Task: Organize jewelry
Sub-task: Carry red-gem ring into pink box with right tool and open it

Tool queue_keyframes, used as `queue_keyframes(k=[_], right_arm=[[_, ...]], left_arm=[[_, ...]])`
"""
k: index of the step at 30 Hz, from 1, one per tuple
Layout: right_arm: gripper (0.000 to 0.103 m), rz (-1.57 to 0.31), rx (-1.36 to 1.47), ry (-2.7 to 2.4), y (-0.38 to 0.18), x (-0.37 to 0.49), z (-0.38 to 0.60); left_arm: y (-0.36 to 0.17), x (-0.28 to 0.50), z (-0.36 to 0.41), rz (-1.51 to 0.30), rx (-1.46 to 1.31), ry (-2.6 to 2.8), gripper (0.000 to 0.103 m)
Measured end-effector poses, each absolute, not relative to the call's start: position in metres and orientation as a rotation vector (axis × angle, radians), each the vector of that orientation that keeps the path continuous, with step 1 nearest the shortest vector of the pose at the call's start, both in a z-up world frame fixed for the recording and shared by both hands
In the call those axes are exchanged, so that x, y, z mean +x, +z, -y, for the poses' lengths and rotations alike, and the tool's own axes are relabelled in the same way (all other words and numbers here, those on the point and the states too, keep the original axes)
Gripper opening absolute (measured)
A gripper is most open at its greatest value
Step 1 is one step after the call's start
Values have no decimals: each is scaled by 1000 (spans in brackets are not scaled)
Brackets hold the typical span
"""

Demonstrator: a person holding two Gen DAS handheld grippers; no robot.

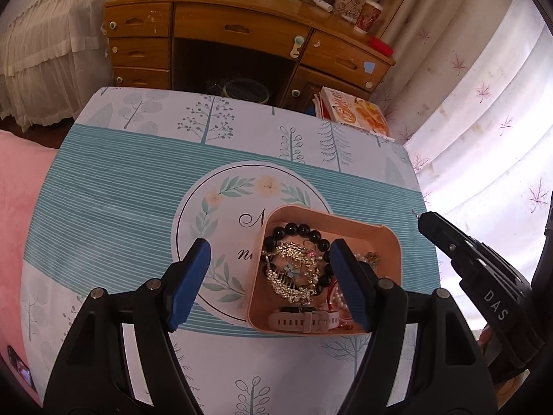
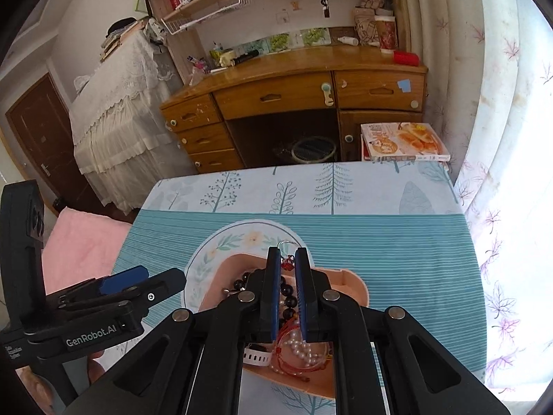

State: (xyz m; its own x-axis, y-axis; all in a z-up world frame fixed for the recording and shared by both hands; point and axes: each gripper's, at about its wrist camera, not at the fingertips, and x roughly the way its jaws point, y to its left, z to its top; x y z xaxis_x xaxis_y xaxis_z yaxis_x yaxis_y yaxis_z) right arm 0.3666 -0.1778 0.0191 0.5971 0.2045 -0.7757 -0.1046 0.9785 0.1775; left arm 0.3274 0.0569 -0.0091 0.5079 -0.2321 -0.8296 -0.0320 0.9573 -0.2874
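Observation:
A pink box [image 1: 383, 238] stands on the table and holds jewelry: a black bead bracelet [image 1: 297, 231], a gold rhinestone hair comb [image 1: 293, 273] and a pale pink watch [image 1: 304, 321]. My left gripper [image 1: 269, 276] is open above the box's left wall, empty. In the right wrist view my right gripper [image 2: 287, 263] is shut on a small red charm with a thin silver ring [image 2: 287, 263], held above the pink box [image 2: 352, 283]. A pearl string and red cord [image 2: 300, 349] lie in the box below it.
The table carries a teal and white leaf-print cloth [image 1: 121, 190]. A wooden desk with drawers [image 1: 242, 34] stands beyond it, with books [image 1: 359, 110] stacked at its right. White curtains [image 1: 484, 103] hang on the right. A pink cushion [image 1: 17, 180] lies left.

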Motion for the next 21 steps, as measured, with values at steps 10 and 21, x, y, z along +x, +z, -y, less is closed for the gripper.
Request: queue_keyframes(k=[10,21], right_arm=[[10,-919,129,179,-3,363,178],[10,-908,83,191,-1,327,174]], left_arm=[[-16,324,-64,-1039,-274,-105,73],[-13,297,-68,-1017,-204,-81,73]])
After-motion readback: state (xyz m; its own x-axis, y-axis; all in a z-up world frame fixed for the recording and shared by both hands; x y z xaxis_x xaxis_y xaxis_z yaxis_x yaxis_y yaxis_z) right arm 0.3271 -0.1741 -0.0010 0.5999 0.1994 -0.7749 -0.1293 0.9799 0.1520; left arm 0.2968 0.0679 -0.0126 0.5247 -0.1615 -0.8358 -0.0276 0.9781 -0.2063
